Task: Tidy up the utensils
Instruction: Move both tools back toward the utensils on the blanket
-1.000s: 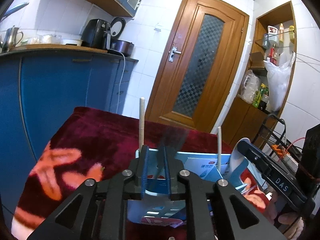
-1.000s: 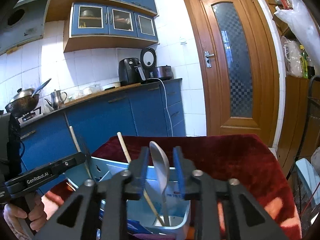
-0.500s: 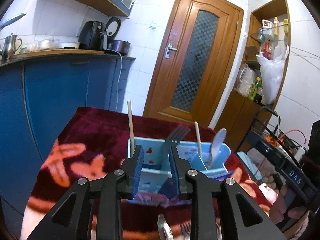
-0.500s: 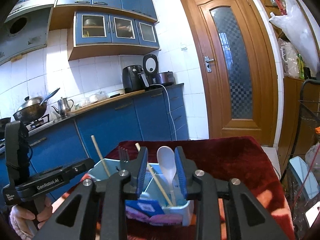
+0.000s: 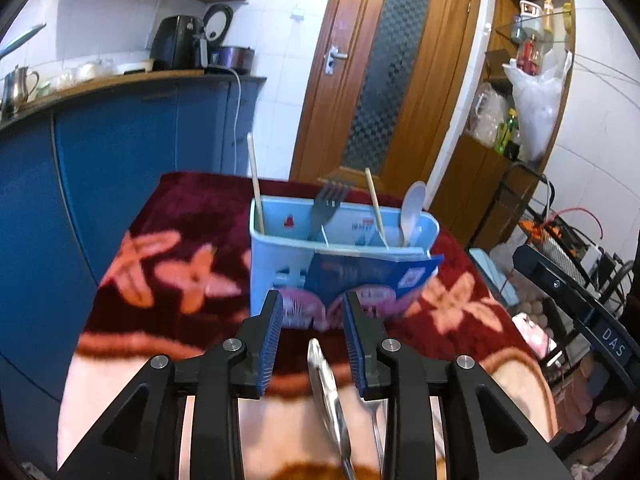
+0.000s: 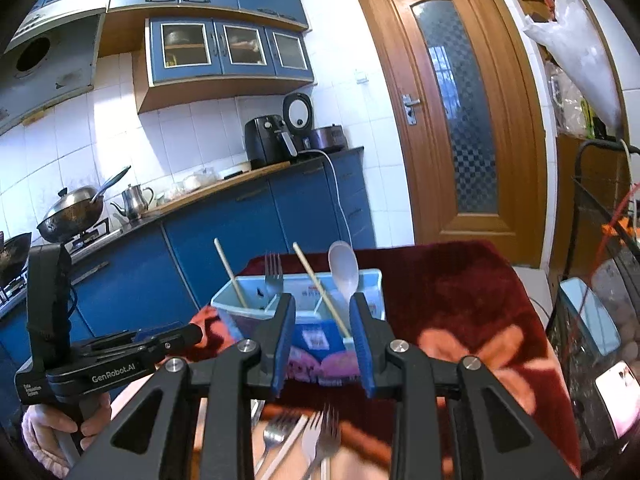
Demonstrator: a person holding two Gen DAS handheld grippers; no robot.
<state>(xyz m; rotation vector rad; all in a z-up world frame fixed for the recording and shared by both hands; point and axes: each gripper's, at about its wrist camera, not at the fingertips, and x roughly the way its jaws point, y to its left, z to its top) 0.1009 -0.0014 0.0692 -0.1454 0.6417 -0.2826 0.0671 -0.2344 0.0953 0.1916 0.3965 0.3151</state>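
Observation:
A light blue utensil holder [image 5: 280,256] stands on the red flowered cloth. In it stand a metal fork [image 5: 326,204], two wooden chopsticks [image 5: 254,176] and a white spoon [image 5: 412,208]. My left gripper [image 5: 314,304] hangs just in front of the holder, its jaws opening with nothing between them. A metal utensil [image 5: 324,380] lies on the cloth below it. In the right wrist view, my right gripper [image 6: 322,300] is open and holds nothing, short of the holder [image 6: 248,312], where the spoon [image 6: 343,270] and fork [image 6: 273,272] stand. Loose forks [image 6: 324,432] lie beneath it.
Blue kitchen cabinets [image 5: 120,160] run along the left of the table, and a wooden door [image 5: 380,80] stands behind it. A black wire rack [image 5: 560,240] is at the right. A hand [image 6: 60,424] holds the left gripper's handle at lower left.
Both grippers have pulled back from the holder. The fork and the white spoon, earlier between the jaws, stay standing in it. The left jaws have widened.

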